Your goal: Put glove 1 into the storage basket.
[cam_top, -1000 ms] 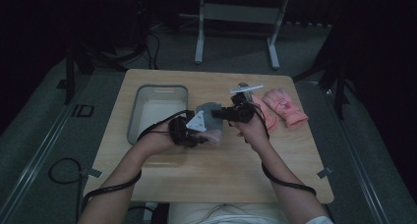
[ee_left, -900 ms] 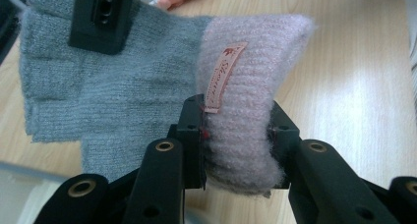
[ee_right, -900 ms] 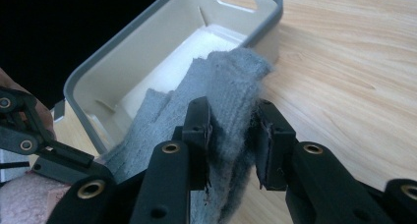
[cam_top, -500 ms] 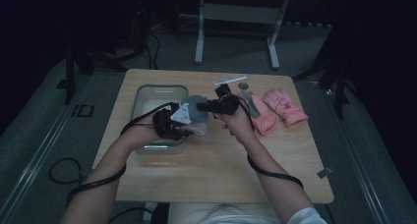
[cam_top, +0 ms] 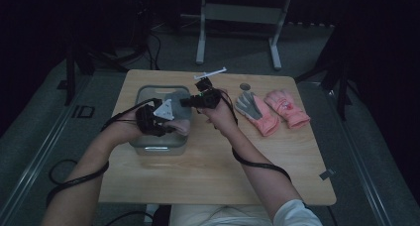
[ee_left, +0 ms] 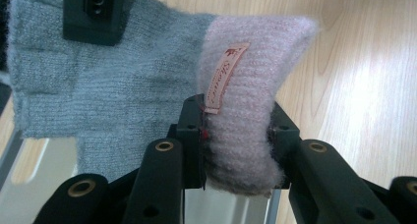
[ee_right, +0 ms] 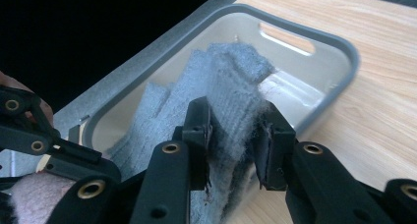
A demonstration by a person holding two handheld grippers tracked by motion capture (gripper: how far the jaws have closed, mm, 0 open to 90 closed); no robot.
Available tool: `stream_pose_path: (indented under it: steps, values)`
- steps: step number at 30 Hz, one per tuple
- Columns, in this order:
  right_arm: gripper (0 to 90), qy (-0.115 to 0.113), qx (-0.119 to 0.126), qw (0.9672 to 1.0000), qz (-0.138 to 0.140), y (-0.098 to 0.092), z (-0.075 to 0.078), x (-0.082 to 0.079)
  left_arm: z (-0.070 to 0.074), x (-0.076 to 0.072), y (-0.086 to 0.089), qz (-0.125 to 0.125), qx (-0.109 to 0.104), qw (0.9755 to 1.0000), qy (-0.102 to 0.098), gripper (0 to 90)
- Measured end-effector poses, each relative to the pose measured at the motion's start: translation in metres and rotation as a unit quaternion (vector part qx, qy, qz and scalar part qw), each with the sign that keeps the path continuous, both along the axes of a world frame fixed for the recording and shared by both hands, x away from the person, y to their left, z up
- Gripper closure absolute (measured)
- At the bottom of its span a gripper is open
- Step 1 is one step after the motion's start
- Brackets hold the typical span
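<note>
Glove [ee_left: 147,81], knitted, grey with a pink cuff, is stretched between both grippers above the grey bin [cam_top: 143,94]. Left gripper [ee_left: 236,145] has its jaws clamped on the pink cuff, which bulges between the pads beside a small sewn label; the grey fingers extend away toward 10 o'clock. Right gripper [ee_right: 231,145] has its jaws pinched on the grey finger end, bunched fabric between the pads, with the bin's rim beyond at 1 o'clock. In the high view the bin sits at 9 o'clock on the wooden table [cam_top: 218,171]. Pair of pink gloves [cam_top: 275,109] lies well apart at 3 o'clock, flat on the tabletop
</note>
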State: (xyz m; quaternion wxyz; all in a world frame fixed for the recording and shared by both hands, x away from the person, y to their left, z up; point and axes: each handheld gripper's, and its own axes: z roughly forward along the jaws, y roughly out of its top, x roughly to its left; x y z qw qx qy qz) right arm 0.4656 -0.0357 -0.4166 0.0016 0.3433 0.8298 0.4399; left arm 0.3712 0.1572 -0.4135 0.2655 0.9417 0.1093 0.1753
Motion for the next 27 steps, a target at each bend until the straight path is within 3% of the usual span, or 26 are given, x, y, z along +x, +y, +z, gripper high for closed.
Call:
stream_pose_path:
  steps: [4, 8, 9, 12, 16, 18, 19, 20, 22, 27]
  values:
    - [70.5, 0.009, -0.002, 0.9999, 0.009, 0.015, -0.004, 0.003, -0.008, 0.006, 0.015, 0.007, 0.018, 0.9998, 0.008, 67.2]
    - [70.5, 0.012, 0.002, 0.9999, 0.008, 0.023, -0.007, 0.007, -0.012, 0.010, 0.023, 0.013, 0.016, 0.9997, 0.011, 67.3]
    - [70.5, 0.013, 0.002, 0.9999, 0.008, 0.029, -0.011, 0.009, -0.016, 0.014, 0.026, 0.019, 0.022, 0.9993, 0.024, 67.3]
    - [70.4, 0.014, -0.013, 0.9997, 0.015, 0.037, -0.021, 0.013, -0.021, 0.016, 0.027, 0.022, 0.031, 0.9989, 0.028, 67.3]
    - [70.4, 0.027, -0.027, 0.9992, 0.011, 0.044, -0.037, 0.020, -0.039, 0.027, 0.034, 0.019, 0.042, 0.9979, 0.046, 67.3]
    - [70.4, 0.031, -0.031, 0.9990, 0.008, 0.046, -0.042, 0.021, -0.039, 0.027, 0.034, 0.019, 0.042, 0.9979, 0.046, 67.3]
    - [70.4, 0.033, -0.041, 0.9986, 0.007, 0.049, -0.048, 0.024, -0.050, 0.033, 0.033, 0.019, 0.049, 0.9972, 0.052, 67.3]
    - [70.4, 0.033, -0.041, 0.9986, 0.007, 0.049, -0.048, 0.024, -0.050, 0.033, 0.033, 0.019, 0.049, 0.9972, 0.052, 67.3]
    - [70.4, 0.040, -0.056, 0.9976, 0.004, 0.052, -0.057, 0.030, -0.061, 0.039, 0.030, 0.014, 0.057, 0.9967, 0.056, 67.3]
    - [69.3, 0.058, -0.075, 0.9955, 0.006, 0.055, -0.067, 0.035, -0.070, 0.046, 0.030, 0.008, 0.071, 0.9949, 0.072, 67.3]
